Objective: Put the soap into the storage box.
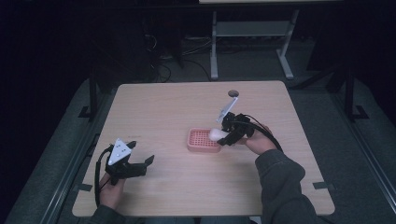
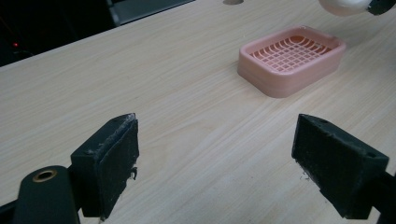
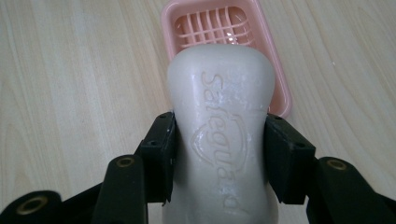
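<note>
**Soap bar held over its pink dish**

Right claw (image 3: 218,154) is gripping a pale, off-white moulded bar of soap (image 3: 219,126) across its narrow waist, one black pad pressing each long side. Clamped at the middle like this, the bar is sticking out well ahead of the pads, so its free end is leading toward the pink plastic slatted soap dish (image 3: 275,79) lying just beyond and below the claw. That reads as a hold chosen for placing: the rounded front end is hanging over the near part of the dish's grid, apparently not yet resting on it.

Left claw (image 1: 133,164) is standing released, its jaws spread wide with nothing between them, hovering low over the light wooden bench (image 1: 163,112) well apart from the dish. It is probably waiting out of the way, since one hand seems enough for this job.

Seen from the right gripper view, the bar is showing raised lettering on its top face and whitish scuffing around it, detail that the high view is reducing to a pale blob (image 1: 216,135) beside the dish (image 1: 201,141). From the left gripper view, the dish's stepped side wall and curved grid (image 2: 290,58) are visible from a low angle ahead and to the right of the open jaws, with the soap's end (image 2: 343,5) hanging above the far rim. From the high view alone come the two hands' spacing and the person's dark sleeve (image 1: 280,182).
</note>
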Available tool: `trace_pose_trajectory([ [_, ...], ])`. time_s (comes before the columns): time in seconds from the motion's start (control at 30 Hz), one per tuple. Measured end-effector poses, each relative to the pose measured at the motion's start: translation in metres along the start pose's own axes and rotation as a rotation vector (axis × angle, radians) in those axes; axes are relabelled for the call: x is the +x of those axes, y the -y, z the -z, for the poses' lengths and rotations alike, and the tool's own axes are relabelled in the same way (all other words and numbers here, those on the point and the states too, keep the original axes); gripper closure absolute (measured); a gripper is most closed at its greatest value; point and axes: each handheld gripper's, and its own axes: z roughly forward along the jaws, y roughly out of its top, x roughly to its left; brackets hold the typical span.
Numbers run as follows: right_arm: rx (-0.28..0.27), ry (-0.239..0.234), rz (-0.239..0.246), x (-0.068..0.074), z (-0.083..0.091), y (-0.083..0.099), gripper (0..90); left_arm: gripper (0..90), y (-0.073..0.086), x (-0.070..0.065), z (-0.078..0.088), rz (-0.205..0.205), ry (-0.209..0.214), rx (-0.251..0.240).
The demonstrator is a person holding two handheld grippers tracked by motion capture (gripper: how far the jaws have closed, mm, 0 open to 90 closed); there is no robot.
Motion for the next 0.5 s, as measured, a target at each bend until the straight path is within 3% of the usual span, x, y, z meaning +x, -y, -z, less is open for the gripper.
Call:
trace_pose_trajectory([
  [0.27, 0.044, -0.006, 0.020, -0.003, -0.011, -0.017, 48.8, 14.6, 0.000, 0.000, 0.000, 0.001, 0.000, -0.001],
  [0.5, 0.036, -0.015, 0.034, -0.003, -0.018, -0.028, 48.8, 14.6, 0.000, 0.001, 0.000, 0.001, 0.000, -0.001],
])
